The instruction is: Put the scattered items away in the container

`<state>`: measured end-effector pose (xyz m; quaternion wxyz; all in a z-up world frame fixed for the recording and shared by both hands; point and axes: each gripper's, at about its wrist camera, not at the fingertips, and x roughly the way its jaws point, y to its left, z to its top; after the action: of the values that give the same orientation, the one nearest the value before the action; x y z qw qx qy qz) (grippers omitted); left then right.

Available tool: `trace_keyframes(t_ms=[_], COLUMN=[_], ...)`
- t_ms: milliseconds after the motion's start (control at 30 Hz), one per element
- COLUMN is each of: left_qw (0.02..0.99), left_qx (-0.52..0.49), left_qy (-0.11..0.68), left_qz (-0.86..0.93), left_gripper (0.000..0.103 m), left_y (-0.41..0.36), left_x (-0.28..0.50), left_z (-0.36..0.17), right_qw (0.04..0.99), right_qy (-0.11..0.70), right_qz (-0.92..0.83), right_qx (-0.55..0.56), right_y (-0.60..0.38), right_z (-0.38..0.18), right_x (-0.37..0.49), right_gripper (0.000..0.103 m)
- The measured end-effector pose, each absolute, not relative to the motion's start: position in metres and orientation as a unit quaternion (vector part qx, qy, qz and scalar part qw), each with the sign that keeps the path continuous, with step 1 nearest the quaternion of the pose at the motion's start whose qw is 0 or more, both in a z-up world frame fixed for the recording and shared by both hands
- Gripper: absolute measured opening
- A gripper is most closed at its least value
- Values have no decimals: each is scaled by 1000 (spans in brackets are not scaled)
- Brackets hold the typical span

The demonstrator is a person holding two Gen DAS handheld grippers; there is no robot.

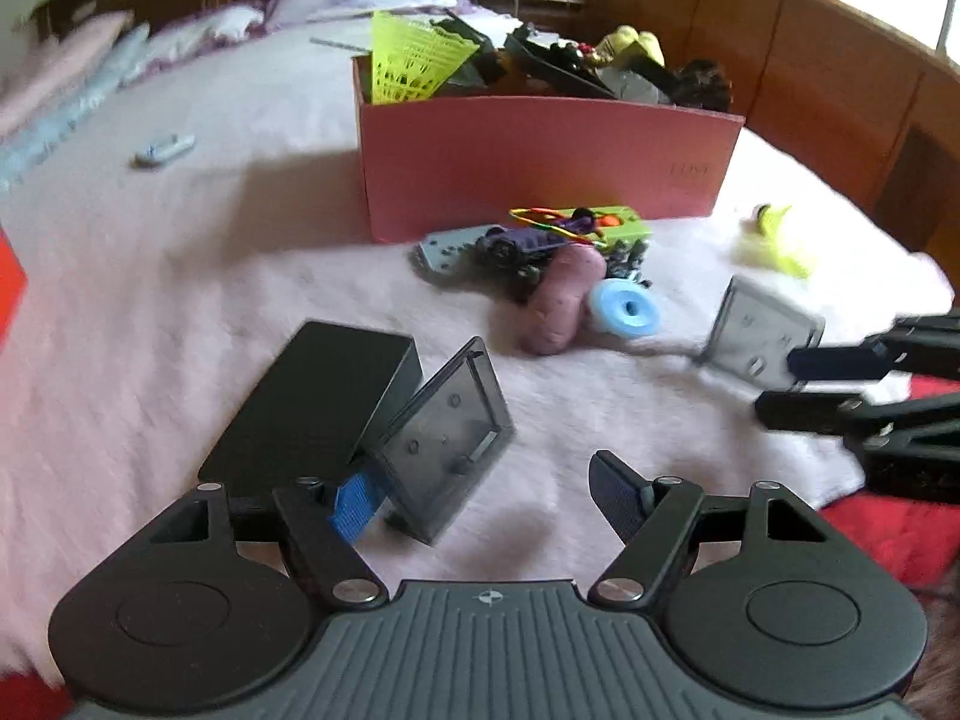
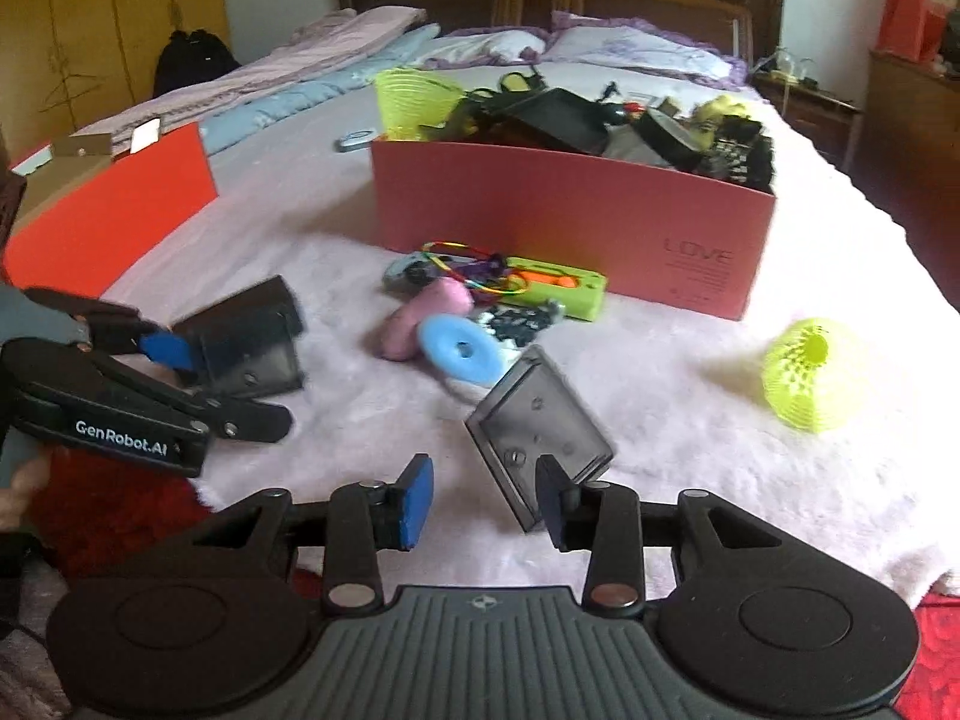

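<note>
The left hand-held gripper (image 1: 486,495) is spread wide just above the pale fleece blanket (image 1: 180,300) on the bed, its left fingertip touching a smoky grey plastic tray (image 1: 447,438) that leans tilted against a flat black box (image 1: 318,402); nothing is clamped between its fingers. The right hand-held gripper (image 2: 483,501) is also released, with its right fingertip against the near edge of a second grey plastic tray (image 2: 540,420) that stands tilted on the blanket. Just ahead of both lie a pink peanut-shaped toy (image 2: 423,315) and a blue foam ring (image 2: 459,348), touching each other, and behind them a tangle of small things: a green case (image 2: 558,288) with an orange piece, coloured loops and dark bits. Beyond that heap stands the pink cardboard container (image 2: 558,222), already piled with dark objects and a yellow-green mesh cup (image 2: 414,99). Off to the right of the right hand-held gripper, well apart from the heap, lies a yellow-green mesh shuttlecock (image 2: 807,375). To the far left sits an orange box (image 2: 114,210).
</note>
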<state>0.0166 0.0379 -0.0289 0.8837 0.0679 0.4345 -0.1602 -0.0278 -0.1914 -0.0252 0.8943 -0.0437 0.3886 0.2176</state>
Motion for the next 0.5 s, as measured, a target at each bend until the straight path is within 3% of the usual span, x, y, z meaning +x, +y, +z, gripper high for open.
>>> trace_keyframes(t_ms=[267,400,500], left_qw=[876,871,871], left_qx=[69,39,42], left_qy=[445,446,450], left_qz=[-171,-201,-193], left_gripper=[82,83,83], left_y=[34,33,29], left_x=[21,18,17], left_z=[-32,-31,-33], right_qw=[900,903,905], right_qy=[385,382,379], right_qz=[200,193,188], right_qx=[-41,-43,-44], right_y=[-197,-199,-200], right_z=[-30,-32,-33], right_x=[-19,-14,-10], right_gripper=[47,56,58])
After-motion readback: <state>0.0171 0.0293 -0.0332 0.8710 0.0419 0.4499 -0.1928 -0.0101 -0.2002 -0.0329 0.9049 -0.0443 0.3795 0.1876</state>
